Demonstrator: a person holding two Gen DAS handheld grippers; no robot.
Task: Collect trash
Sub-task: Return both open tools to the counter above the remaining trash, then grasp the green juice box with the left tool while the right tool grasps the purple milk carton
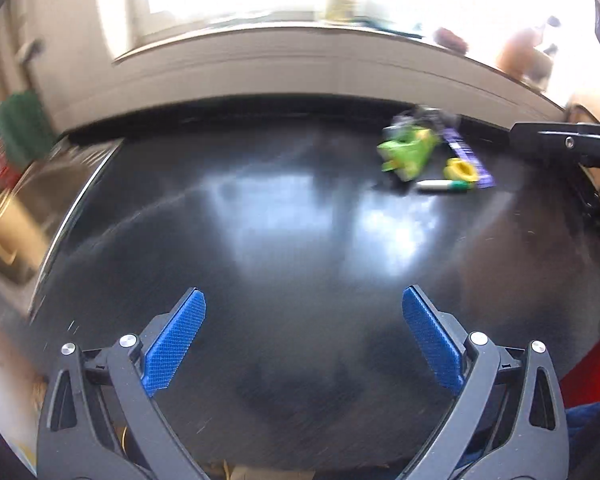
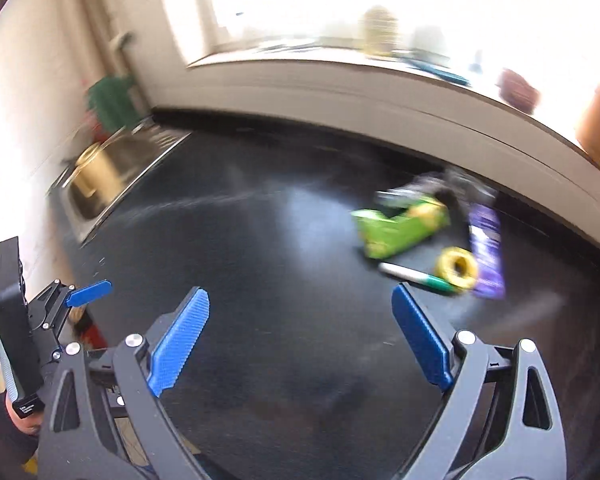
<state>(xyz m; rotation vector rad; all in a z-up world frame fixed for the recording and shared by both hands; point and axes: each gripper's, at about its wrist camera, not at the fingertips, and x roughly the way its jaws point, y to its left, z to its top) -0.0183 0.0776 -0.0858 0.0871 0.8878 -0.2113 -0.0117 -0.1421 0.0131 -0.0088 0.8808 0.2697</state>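
Observation:
A small trash pile lies at the back right of the black countertop (image 1: 300,208): a crumpled green carton (image 1: 408,152), a yellow ring (image 1: 462,170), a white and green marker (image 1: 440,186) and a purple wrapper (image 1: 470,158). My left gripper (image 1: 304,292) hangs open above the bare counter, well short of the pile. In the right wrist view the green carton (image 2: 396,232), yellow ring (image 2: 458,268), marker (image 2: 416,276) and purple wrapper (image 2: 486,248) lie ahead and to the right of my right gripper (image 2: 300,292). It is open and holds nothing. Both views are motion-blurred.
A steel sink (image 2: 112,176) is set into the counter at the left. A pale window sill (image 2: 380,92) with blurred objects on it runs along the back. A hand (image 2: 18,420) holds the left gripper's body at the lower left, and the right gripper's black frame (image 1: 564,142) enters at the right edge.

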